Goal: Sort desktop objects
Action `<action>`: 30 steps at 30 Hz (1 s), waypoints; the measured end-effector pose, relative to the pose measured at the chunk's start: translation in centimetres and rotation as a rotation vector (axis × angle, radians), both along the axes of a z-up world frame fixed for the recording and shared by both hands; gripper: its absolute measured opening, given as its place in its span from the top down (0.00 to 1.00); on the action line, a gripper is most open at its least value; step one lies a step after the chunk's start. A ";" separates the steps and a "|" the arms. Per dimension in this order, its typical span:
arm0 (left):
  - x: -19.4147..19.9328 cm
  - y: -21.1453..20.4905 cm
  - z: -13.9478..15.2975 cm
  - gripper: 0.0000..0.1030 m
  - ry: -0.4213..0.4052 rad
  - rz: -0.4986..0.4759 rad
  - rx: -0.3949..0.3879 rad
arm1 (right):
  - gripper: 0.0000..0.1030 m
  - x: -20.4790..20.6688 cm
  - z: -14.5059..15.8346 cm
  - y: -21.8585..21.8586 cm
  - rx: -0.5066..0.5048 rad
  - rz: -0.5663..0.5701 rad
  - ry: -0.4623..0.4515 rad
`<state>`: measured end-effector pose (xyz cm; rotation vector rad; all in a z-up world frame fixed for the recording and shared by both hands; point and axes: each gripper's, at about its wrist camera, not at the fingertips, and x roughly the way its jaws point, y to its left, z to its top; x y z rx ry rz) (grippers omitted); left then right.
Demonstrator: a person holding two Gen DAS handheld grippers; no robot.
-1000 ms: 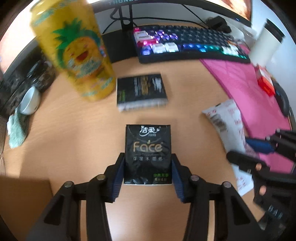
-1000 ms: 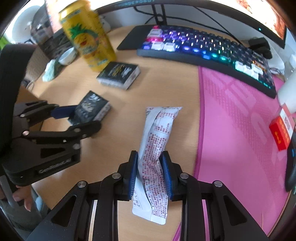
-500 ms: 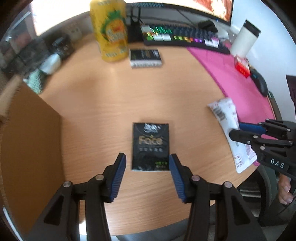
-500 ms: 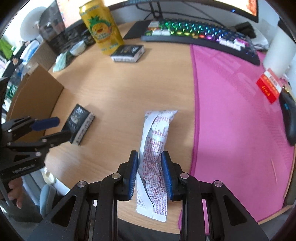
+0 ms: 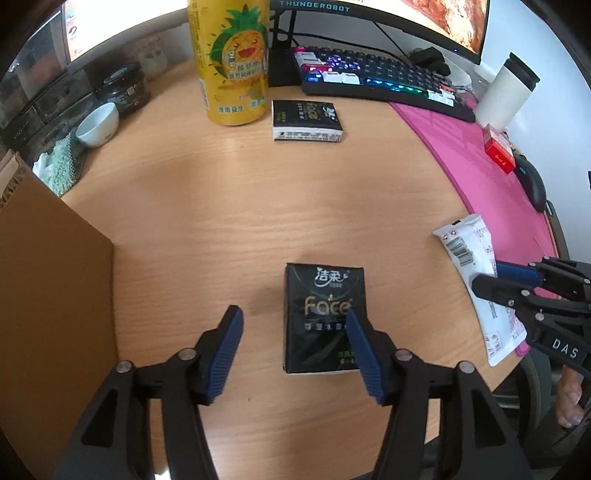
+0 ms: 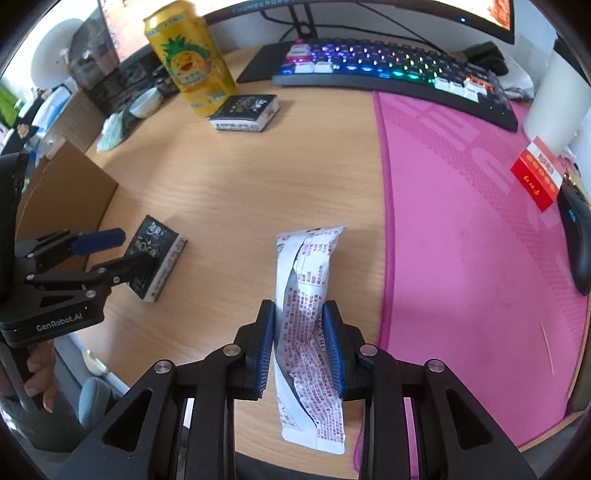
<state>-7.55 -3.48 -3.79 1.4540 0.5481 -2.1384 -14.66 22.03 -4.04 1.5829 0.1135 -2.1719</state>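
The right claw point(image 6: 298, 343) pinches the crinkled white printed-plastic snack packet point(image 6: 308, 295), probably lifted slightly. Left of the packet, the left claw point(image 5: 291, 347) gapes empty, the black tissue pack point(image 5: 323, 314) flat on the wooden tabletop point(image 5: 258, 206). Beyond, the yellow pineapple can point(image 5: 231, 62).

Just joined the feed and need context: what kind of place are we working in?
Most likely a home or office computer desk: a backlit keyboard below a monitor, and a mouse on a pink mat.

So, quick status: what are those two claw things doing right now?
Left gripper open, black tissue pack lying on desk under its right finger. Right gripper shut on white snack packet. Cardboard box close left.
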 end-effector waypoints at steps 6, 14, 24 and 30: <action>-1.0 0.5 0.6 0.37 -0.006 -0.021 -0.015 | 0.73 0.1 -0.1 0.2 -0.012 -0.001 -0.004; -1.2 0.4 0.9 0.37 -0.019 -0.016 -0.026 | 0.73 -0.3 0.1 1.1 -0.022 -0.014 0.000; -2.4 0.7 -1.3 0.45 -0.066 -0.049 -0.006 | 0.73 -1.2 -0.9 1.1 -0.012 -0.017 -0.014; -2.3 0.8 -0.5 0.49 -0.041 -0.071 0.004 | 0.72 -1.4 -1.0 0.6 0.007 -0.011 -0.005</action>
